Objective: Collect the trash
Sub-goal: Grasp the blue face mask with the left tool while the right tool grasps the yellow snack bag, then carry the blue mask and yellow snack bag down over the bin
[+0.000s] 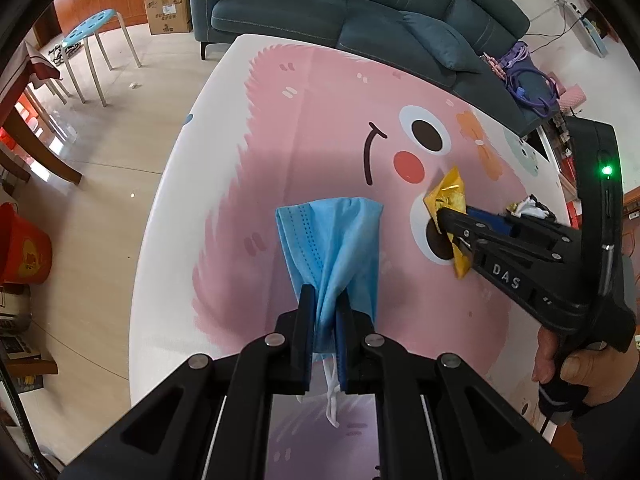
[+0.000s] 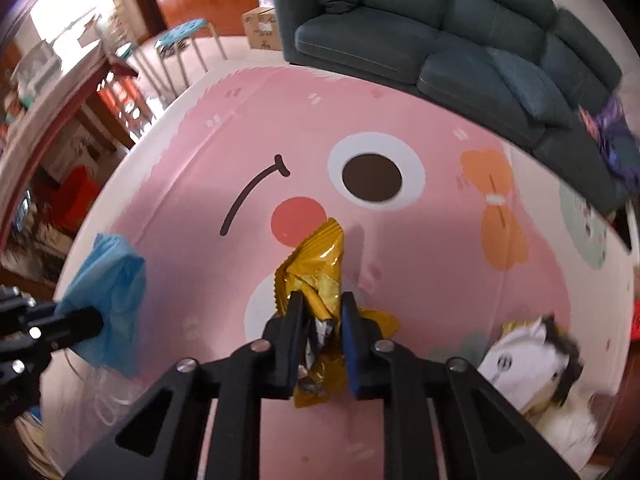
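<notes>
Midway through collection, two pieces of trash are in hand and at least one remains. Left gripper (image 1: pixel 324 300): jaws nearly together, pinching the gathered edge of a blue face mask (image 1: pixel 332 240), whose white ear loop dangles below the fingers; the mask hangs clear above the pink cartoon-printed desk (image 1: pixel 320 120). Right gripper (image 2: pixel 322 312): jaws narrow, clamped on a crumpled gold foil wrapper (image 2: pixel 320 264) at or just above the desk surface. Remaining: a white-and-black crumpled packet (image 2: pixel 524 356) lies on the desk near its right edge, untouched. No bin is identifiable in either view; depositing the held items appears still to be done.
</notes>
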Tool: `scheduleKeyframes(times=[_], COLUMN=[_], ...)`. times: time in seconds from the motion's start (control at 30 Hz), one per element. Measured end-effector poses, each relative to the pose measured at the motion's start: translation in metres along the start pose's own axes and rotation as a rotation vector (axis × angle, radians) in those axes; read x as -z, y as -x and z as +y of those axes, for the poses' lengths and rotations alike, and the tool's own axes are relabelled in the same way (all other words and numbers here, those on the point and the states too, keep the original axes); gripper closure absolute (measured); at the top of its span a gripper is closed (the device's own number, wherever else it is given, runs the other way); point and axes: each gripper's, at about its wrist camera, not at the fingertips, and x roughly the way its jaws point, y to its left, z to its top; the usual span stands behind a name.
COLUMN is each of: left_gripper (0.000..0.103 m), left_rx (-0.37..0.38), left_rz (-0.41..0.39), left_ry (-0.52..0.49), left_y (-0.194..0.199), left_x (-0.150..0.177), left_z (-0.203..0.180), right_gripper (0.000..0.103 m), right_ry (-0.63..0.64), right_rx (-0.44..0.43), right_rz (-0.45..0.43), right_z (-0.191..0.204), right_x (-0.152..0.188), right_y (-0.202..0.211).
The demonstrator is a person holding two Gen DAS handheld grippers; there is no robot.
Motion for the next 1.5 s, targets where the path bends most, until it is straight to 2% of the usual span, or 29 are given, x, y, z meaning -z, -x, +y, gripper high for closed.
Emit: scheduleKeyframes(times=[0.2,0.43,0.67,0.9,1.07,1.27,1.37,1.5], left_gripper=[0.096,0.096,0.096,0.096,0.096,0.096,0.096,0.096], left_rx=[0.01,0.023,0.031,0.026,0.013,-0.005,0.006,0.018], left_rz=[-0.016,-0.024,-0.072,-0.115,-0.089,-0.05,-0.034,0.022], left_ry=[-0.024,-0.044,-0.052,-0.023,-0.022,-0.09,-0.123,-0.144], left_y=[0.025,0.069,0.128,0.166,0.179,0.182,0.174,0.142], left_x=[0.021,0.083,0.185,0.295,0.366,0.425,0.446,0.471], left_z=[-0.007,-0.029,-0.077,-0.119,-0.141,-0.159,-0.163,-0.159], right_gripper=[0.09,0.091,0.091,0.091,0.091,0.091,0.091,0.091], right_ry=[-0.163,-0.307,-0.309,-0.257,-0.239,-0.239,-0.258,-0.357], right_rx=[-0.135,-0.258,-0.331,-0.32,-0.327,-0.331,-0.323,-0.32], right_rz=[-0.06,-0.148,-0.218,-0.256,-0.245,-0.237,-0.233,-0.17], right_z=[-0.011,-0.015,0.0,0.008,0.012,0.018,0.018,0.011], right_x=[0.041,0.121,0.224,0.336,0.401,0.468,0.492,0.526], right_y=[0.037,0.107,0.186,0.245,0.267,0.284,0.276,0.243])
